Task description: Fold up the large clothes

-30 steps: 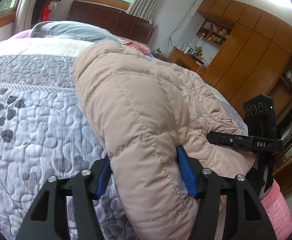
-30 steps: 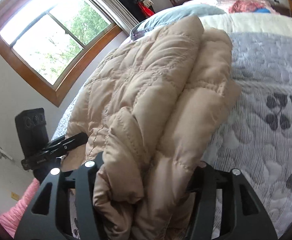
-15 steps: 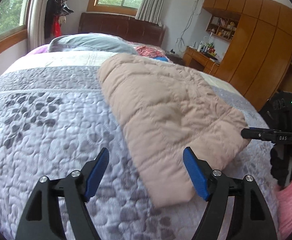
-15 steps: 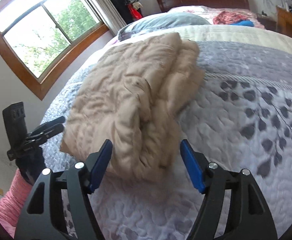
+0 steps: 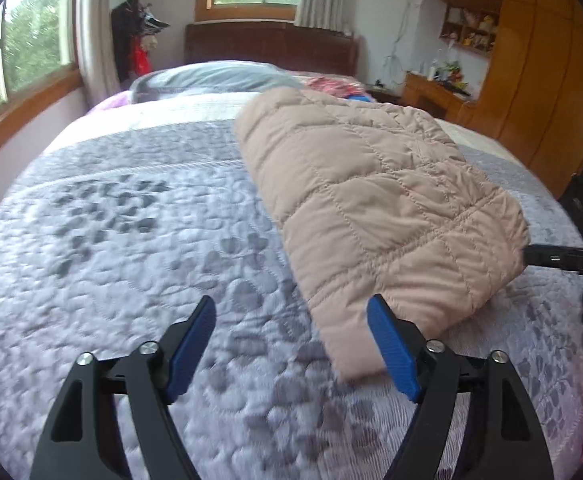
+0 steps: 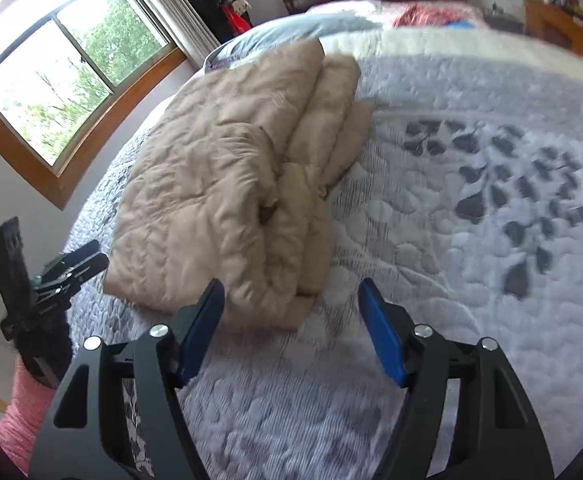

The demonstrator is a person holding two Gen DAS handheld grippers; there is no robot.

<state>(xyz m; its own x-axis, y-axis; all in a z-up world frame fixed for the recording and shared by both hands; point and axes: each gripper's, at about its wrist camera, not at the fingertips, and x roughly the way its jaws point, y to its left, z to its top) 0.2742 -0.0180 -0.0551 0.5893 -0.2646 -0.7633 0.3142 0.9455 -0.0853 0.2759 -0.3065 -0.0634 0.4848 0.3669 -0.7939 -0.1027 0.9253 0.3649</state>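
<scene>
A folded beige quilted puffer coat (image 5: pixel 375 208) lies on a bed's grey leaf-patterned quilted bedspread (image 5: pixel 131 240), as the left gripper (image 5: pixel 291 340) and right gripper (image 6: pixel 291 328) hover above its near edge, blue-padded jaws opening wide, holding nothing.
</scene>
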